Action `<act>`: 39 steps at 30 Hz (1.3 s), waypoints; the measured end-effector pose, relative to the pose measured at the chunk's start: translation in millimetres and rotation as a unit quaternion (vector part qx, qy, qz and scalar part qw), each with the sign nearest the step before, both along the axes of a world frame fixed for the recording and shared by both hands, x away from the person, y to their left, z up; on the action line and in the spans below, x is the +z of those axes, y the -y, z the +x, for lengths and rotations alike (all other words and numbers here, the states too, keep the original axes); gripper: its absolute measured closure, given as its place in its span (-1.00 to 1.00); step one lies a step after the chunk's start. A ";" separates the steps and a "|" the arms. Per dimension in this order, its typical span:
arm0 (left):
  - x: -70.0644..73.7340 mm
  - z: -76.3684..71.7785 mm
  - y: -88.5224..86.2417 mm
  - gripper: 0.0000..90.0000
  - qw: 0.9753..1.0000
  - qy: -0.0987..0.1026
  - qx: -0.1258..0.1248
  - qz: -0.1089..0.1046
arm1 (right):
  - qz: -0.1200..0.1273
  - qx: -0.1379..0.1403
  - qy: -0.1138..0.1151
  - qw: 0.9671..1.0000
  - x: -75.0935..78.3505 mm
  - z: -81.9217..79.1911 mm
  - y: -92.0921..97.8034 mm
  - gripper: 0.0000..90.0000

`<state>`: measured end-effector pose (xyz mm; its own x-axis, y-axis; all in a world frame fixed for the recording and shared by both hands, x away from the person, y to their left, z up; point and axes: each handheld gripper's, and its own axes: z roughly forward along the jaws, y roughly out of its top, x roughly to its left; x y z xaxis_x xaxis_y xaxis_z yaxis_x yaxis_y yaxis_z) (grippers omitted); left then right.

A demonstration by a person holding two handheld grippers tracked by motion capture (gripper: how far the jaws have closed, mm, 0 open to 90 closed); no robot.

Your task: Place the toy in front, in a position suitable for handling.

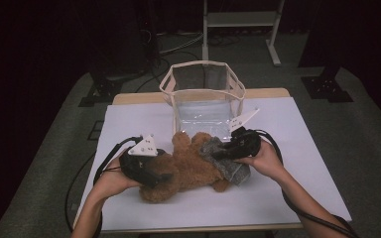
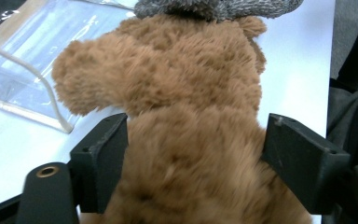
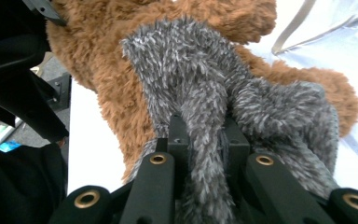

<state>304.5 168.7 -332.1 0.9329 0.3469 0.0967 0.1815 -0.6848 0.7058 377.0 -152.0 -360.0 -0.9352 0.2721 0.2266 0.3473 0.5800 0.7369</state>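
A brown plush bear (image 1: 188, 171) lies on its side on the white table (image 1: 302, 163). A grey fuzzy garment (image 1: 230, 166) is wrapped over its right end. My left gripper (image 1: 164, 176) is at the bear's left end. In the left gripper view the left gripper (image 2: 196, 135) has its jaws pressed into the bear's body (image 2: 191, 93) from both sides. My right gripper (image 1: 218, 151) comes in from the right. In the right gripper view the right gripper (image 3: 205, 128) is shut on a fold of the grey garment (image 3: 191, 70), with the brown bear (image 3: 116, 74) behind it.
A clear plastic bag with beige trim (image 1: 203, 63) stands open just behind the bear, its front wall close to the bear's head. The clear bag (image 2: 28, 46) also lies left of the bear in the left gripper view. A metal stand (image 1: 240, 20) is on the floor beyond.
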 end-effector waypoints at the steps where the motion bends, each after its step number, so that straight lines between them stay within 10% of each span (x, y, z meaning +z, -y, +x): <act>1: -1.3 -0.1 1.6 -0.50 1.000 -0.001 -0.005 0.005 | 0.001 0.004 -0.001 1.000 -0.7 -0.6 -0.9 0.73; 9: -22.7 7.5 -1.1 -0.35 0.998 -0.004 0.011 0.063 | 0.006 0.046 -0.013 0.999 -3.3 -15.7 -19.6 0.73; 14: -26.5 12.0 -9.7 -0.26 0.999 -0.013 0.018 0.037 | 0.015 0.057 0.009 0.998 3.2 -20.3 -25.6 0.73; 22: -18.3 3.3 2.0 -0.25 1.000 -0.002 -0.017 0.022 | 0.015 -0.015 -0.003 1.000 -6.5 3.3 1.3 0.73; 29: -27.8 7.9 5.2 -0.27 0.998 0.008 0.006 0.061 | 0.018 0.017 -0.021 0.999 -12.8 -3.5 -9.8 0.73; 39: -27.0 15.9 -2.2 -0.28 0.998 0.004 0.020 0.060 | 0.028 0.057 -0.021 0.998 -11.0 -18.8 -35.4 0.73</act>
